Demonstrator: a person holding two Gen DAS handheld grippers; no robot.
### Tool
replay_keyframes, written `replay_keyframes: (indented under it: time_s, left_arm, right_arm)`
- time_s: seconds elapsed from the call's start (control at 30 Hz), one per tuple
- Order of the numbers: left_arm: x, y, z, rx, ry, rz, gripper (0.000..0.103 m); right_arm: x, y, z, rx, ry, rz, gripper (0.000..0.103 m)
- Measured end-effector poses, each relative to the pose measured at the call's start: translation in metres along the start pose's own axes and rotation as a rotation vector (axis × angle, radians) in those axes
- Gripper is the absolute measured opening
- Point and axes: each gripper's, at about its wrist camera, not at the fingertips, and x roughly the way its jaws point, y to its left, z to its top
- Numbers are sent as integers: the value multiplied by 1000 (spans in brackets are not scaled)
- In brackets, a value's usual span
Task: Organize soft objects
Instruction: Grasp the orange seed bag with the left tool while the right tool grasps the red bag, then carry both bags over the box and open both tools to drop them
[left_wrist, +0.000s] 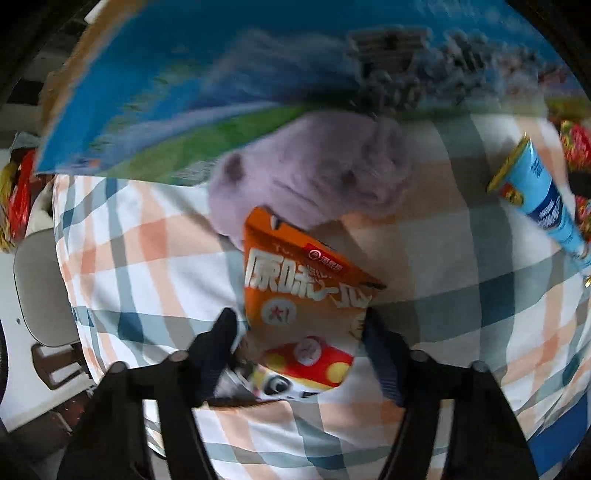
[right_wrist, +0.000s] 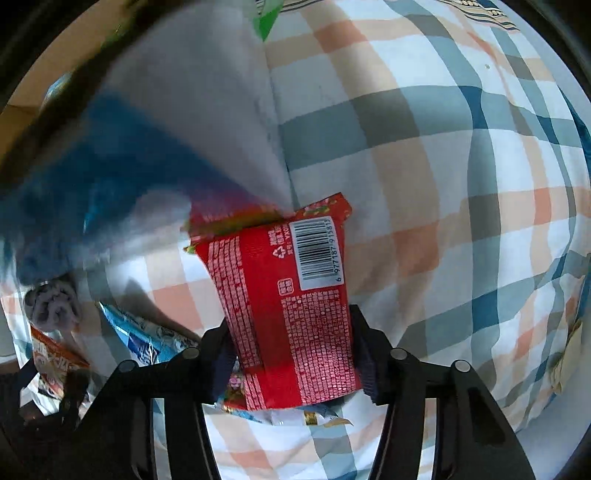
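now each hand-held gripper, left (left_wrist: 301, 332) and right (right_wrist: 290, 328), pinches a snack packet.

We see a plaid sheet (left_wrist: 147, 258) bearing an orange packet (left_wrist: 295, 288), purple plush (left_wrist: 314, 173), blue tube (left_wrist: 543, 199), red packet (right_wrist: 291, 306) and box (left_wrist: 221, 92).

A checked cloth (left_wrist: 155, 258) in white, orange, grey and blue covers the surface in both views. A large printed cardboard box (left_wrist: 192, 85), blue and green with brown raw edges, stands at the cloth's far side; its pale side panel (right_wrist: 207, 110) appears blurred. Beyond the cloth's left edge lies a grey chair seat (left_wrist: 44, 291).
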Motion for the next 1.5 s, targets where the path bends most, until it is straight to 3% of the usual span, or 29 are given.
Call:
replay_keyframes:
  time_s: [0.03,0.13,0.23,0.3,0.4,0.5,0.63,0.8,0.93,1.13,1.23,1.4,1.47,1.5]
  left_arm:
    - [1,-1,-1,-2,6,-10,51]
    - [-1,2,-4,-54,26,-94,47]
    - [-5,8,-15,-169,67,-300,45]
    - [-8,8,-24,-219,77,-391,45]
    - [-11,4,-39,-270,85,-479,45]
    - [-12,0,-55,-297,88,-517,45]
    - [-4,-10,-72,-299,115,-516,45]
    - [20,-25,-83,-262,149,-451,46]
    - [24,-38,-86,-226,139,-455,59]
    - [17,-57,-86,-195,124,-415,60]
    - [11,-66,-91,-207,122,-399,52]
    - [6,-71,-103,-223,107,-376,48]
    - [-6,-70,-101,-230,95,-351,43]
    - [-13,-69,-102,-234,83,-345,42]
  right_arm:
    - [-1,0,-2,-5,6,-1,53]
    - [-3,-3,-12,-12,24,4,52]
    - [-6,-11,-24,-20,44,13,51]
    - [-8,-17,-33,-18,51,24,51]
    - [-18,-28,-52,-11,42,45,50]
    - [-34,-33,-81,-28,18,73,50]
    - [-47,-19,-128,-87,22,120,50]
    - [-22,-3,-176,-126,87,125,50]
    - [-2,9,-186,-116,146,107,50]
    - [8,13,-198,-129,179,128,52]
    - [10,22,-199,-131,188,118,52]
    - [6,22,-209,-123,193,101,51]
    - [8,19,-175,-118,198,97,50]
    - [11,21,-177,-121,197,93,50]
